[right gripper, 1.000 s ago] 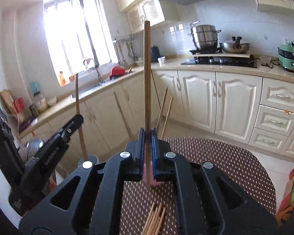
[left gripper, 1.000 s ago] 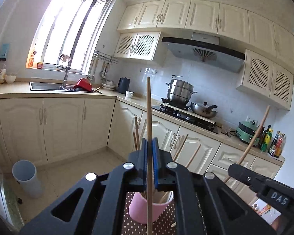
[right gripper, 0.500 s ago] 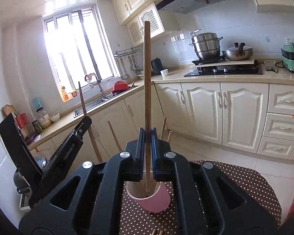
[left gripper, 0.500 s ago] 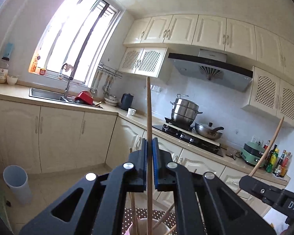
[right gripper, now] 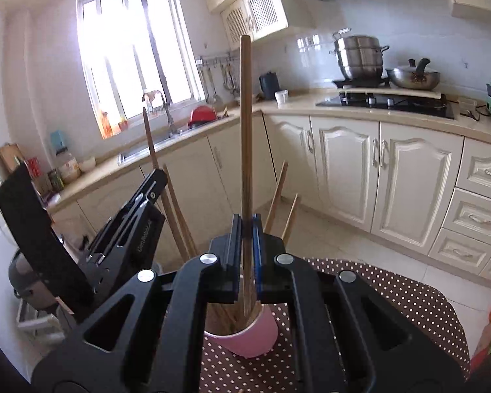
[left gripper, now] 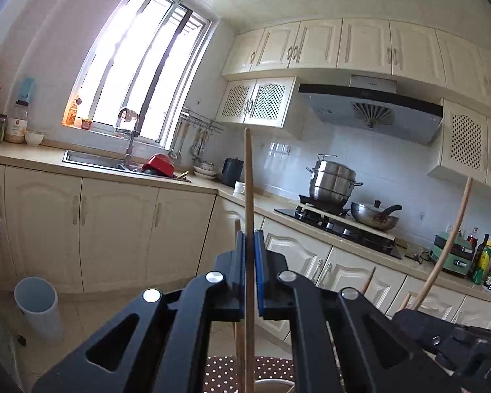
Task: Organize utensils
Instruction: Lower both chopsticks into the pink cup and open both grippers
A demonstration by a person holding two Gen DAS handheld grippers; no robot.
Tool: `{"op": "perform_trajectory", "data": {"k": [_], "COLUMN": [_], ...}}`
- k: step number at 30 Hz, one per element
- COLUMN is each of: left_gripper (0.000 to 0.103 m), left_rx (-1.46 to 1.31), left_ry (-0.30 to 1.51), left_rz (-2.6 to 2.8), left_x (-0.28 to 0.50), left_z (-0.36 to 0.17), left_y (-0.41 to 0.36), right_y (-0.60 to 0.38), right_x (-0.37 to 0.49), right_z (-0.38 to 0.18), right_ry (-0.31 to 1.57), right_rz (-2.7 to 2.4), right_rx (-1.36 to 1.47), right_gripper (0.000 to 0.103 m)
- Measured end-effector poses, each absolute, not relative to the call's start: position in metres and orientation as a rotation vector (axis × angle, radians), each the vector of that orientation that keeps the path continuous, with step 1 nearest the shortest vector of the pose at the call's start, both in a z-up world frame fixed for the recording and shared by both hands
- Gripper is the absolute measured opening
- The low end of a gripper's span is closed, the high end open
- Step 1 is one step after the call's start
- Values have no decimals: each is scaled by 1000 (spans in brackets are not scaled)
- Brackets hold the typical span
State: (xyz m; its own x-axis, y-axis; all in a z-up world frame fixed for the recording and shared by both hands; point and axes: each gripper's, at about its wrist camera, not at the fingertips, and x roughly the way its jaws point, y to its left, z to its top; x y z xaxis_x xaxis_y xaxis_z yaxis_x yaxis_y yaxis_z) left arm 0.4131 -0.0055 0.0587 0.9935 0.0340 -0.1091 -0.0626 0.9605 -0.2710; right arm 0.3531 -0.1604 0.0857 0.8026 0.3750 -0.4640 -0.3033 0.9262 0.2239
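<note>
Clenching upright chopstick [right gripper: 245, 131], right tool [right gripper: 246, 226] above pink cup [right gripper: 248, 337]; left tool [left gripper: 249, 239] likewise.

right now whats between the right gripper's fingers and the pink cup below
Only the chopstick they clamp: in the right wrist view it runs down from the right gripper into the pink cup, its lower end inside among other chopsticks.

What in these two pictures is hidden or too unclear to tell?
- Left view: the pink cup is mostly cut off by the bottom edge.
- Right view: the cup's base hides behind the right claw.
- Left chopstick's lower tip: hidden by the left claw.
- Bottle labels: too small.
</note>
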Motion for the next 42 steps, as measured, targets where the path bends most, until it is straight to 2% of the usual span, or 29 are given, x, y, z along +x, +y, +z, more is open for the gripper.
{"op": "perform_trajectory", "data": {"k": [12,31,33,34,35,37,38,39,40,41,42], "left_gripper": [7,10,14,22,25,25,26,27,29,29,29], "left_rx": [-219,-99,-89,-83,-74,-57,-49,-44,-41,-42,-46], "left_ry": [186,221,224,225,226,226,227,230,233,238,240], "left_rz": [62,82,85,87,91,91,94,97,99,100,100], "left_x": [403,376,373,372,369,364,362,360,359,356,354], "left_z": [25,9,11,14,15,18,19,20,21,22,23], "left_y": [-8,-16,-15,-15,-15,-15,-14,-13,-12,-9,-7], "right_y": [-153,-137,-137,-137,-137,-139,-140,-141,-142,-143,-144], "right_x": [375,363,360,358,356,354,353,351,349,347,342], "right_z": [45,48,49,50,50,51,53,52,53,54,57], "right_ry": [703,692,694,697,700,705,705,705,703,694,668], "right_rz": [381,337,335,335,336,333,332,337,338,327,301], "right_rx": [145,69,60,60,65,74,82,90,99,101,94], "right_gripper": [7,8,8,8,8,16,27,47,60,67,67]}}
